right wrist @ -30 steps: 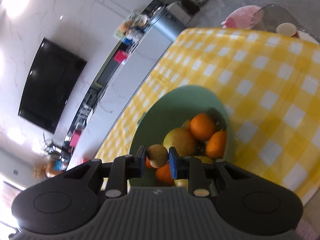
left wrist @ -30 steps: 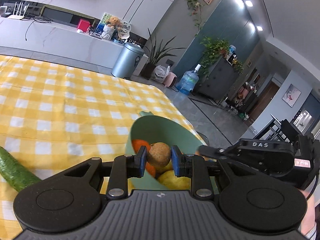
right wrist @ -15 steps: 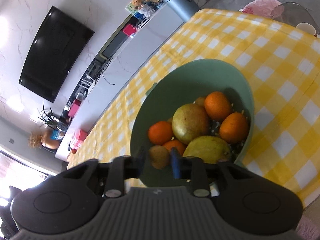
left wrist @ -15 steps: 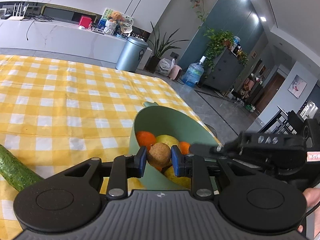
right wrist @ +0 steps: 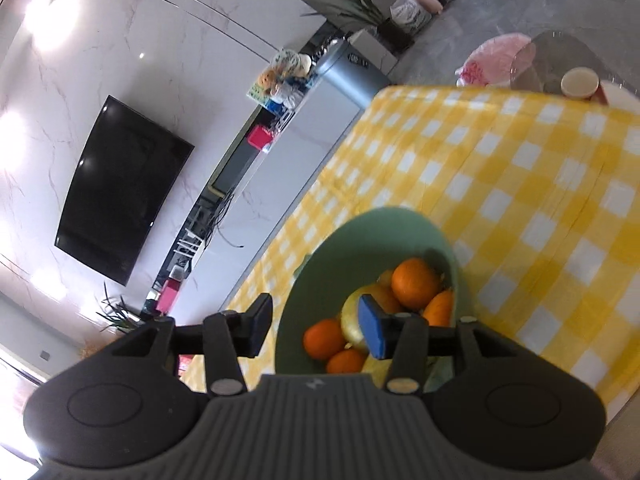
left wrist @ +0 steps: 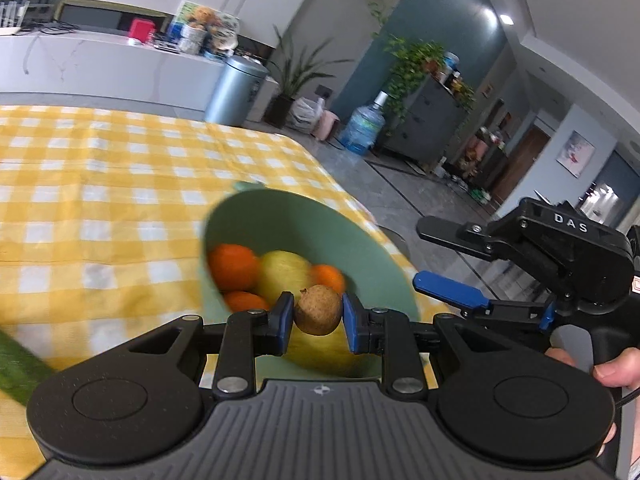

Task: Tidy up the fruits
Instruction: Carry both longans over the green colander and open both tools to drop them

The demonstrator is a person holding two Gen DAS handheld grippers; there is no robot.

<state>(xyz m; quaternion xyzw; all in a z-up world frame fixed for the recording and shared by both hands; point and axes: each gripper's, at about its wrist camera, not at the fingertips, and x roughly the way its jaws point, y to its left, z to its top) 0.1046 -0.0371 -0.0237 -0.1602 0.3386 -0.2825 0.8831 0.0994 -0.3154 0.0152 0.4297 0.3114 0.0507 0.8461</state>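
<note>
Since the earlier frames, the right gripper [right wrist: 318,330] has let go of its small brown fruit; its jaws are opening and nothing lies between them now. It has also backed away from the green bowl [left wrist: 360,236], so more of the yellow checked tablecloth [left wrist: 100,184] shows beyond the rim. The left gripper [left wrist: 318,317] has come closer to the bowl and lower, with its grip unchanged.

Landmark: the green bowl, which stands on the tablecloth near the table's edge. Inside it lie a large yellow-green fruit [left wrist: 286,276], several oranges [left wrist: 232,266] and, nearest the left gripper, a second yellow fruit partly hidden behind the jaws.

The left gripper's jaws are narrow and clamped on a small brown round fruit [left wrist: 319,309]. That fruit hangs just above the near side of the bowl, over the fruit pile and not touching it as far as can be seen. It is roughly round, so no long axis governs the placement.

The relation that matters: the bowl's open interior lies directly ahead of and below the left fingers [left wrist: 283,318]. The left gripper is the nearer one; the right gripper stands off to the bowl's right side. A cucumber [left wrist: 16,368] lies left of the bowl, well apart.

Judgement: the next step is likely a release of the brown fruit into the bowl.
</note>
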